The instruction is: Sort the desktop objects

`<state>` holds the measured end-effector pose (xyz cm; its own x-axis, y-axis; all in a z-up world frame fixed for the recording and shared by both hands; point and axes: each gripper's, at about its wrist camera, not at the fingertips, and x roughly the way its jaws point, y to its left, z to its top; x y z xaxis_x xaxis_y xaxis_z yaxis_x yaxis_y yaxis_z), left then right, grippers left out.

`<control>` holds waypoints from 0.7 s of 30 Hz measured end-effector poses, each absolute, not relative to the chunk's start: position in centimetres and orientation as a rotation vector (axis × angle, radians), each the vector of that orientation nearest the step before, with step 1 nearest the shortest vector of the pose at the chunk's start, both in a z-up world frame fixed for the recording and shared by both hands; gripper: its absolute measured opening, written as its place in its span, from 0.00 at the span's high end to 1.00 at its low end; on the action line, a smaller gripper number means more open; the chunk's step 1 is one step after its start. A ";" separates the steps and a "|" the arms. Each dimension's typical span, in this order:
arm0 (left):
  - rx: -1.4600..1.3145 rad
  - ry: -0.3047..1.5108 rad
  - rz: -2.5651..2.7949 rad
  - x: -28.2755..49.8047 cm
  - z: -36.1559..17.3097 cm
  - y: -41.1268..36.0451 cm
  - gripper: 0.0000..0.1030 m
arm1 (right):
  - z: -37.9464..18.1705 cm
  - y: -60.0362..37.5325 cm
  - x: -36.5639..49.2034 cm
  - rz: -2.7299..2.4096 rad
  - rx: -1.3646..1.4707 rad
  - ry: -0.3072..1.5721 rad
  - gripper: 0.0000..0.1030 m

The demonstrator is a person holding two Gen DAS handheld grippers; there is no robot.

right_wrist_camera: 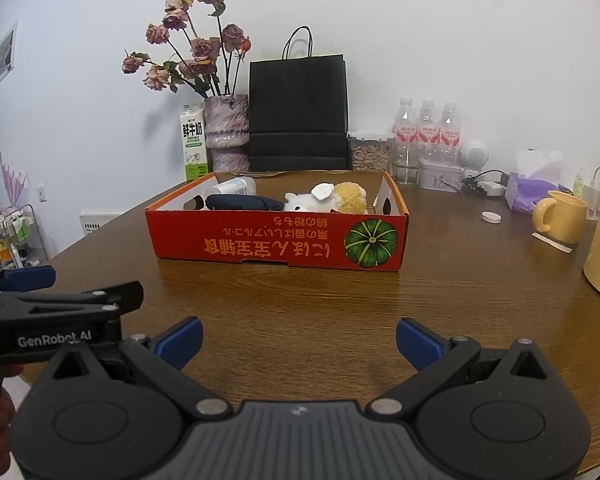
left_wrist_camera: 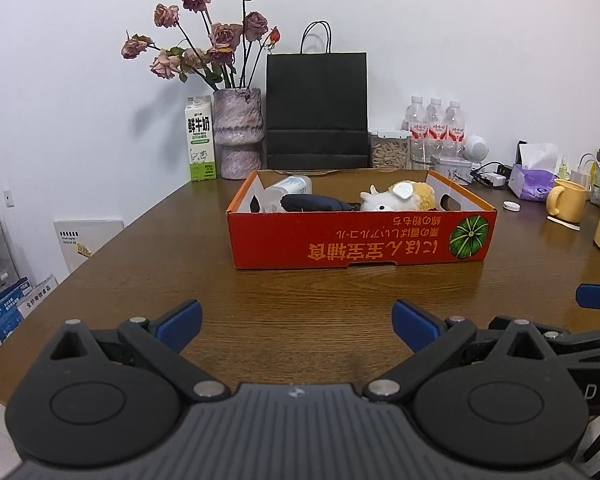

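the left gripper and the right gripper are hovering low over the near part of the wooden desk, each with its blue-tipped fingers spread wide and gripping nothing. a broad bare stretch of desk is lying open between the fingers and the red cardboard box, which is sitting well apart from both grippers near the middle. inside the box, a white and yellow plush toy, a dark fabric item and a pale bottle on its side are peeking over the front wall — their lower parts are hidden. the desk's left edge is dropping off toward the floor; at the right a yellow mug and a white cap are resting, and a large yellow object is cut off by the frame. a black paper bag is standing behind the box.
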<state>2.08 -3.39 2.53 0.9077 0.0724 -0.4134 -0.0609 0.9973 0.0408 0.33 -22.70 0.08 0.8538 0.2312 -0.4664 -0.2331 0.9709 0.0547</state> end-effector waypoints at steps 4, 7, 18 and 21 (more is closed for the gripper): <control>0.031 0.429 0.067 2.2 2.5 -3.5 0.00 | 0.0 -22.9 0.4 0.241 0.004 0.493 0.00; 0.032 0.429 0.067 2.2 2.5 -3.5 0.00 | 0.0 -22.9 0.4 0.241 0.004 0.493 0.00; 0.034 0.427 0.066 2.2 2.5 -3.5 0.00 | 0.0 -23.0 0.3 0.241 0.006 0.493 0.00; 0.035 0.426 0.065 2.2 2.5 -3.6 0.00 | 0.0 -23.0 0.3 0.241 0.006 0.492 0.00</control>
<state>2.22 -3.56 2.50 0.9085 0.0706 -0.4119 -0.0560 0.9973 0.0475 0.33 -23.02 -0.02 0.8537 0.2307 -0.4668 -0.2278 0.9716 0.0636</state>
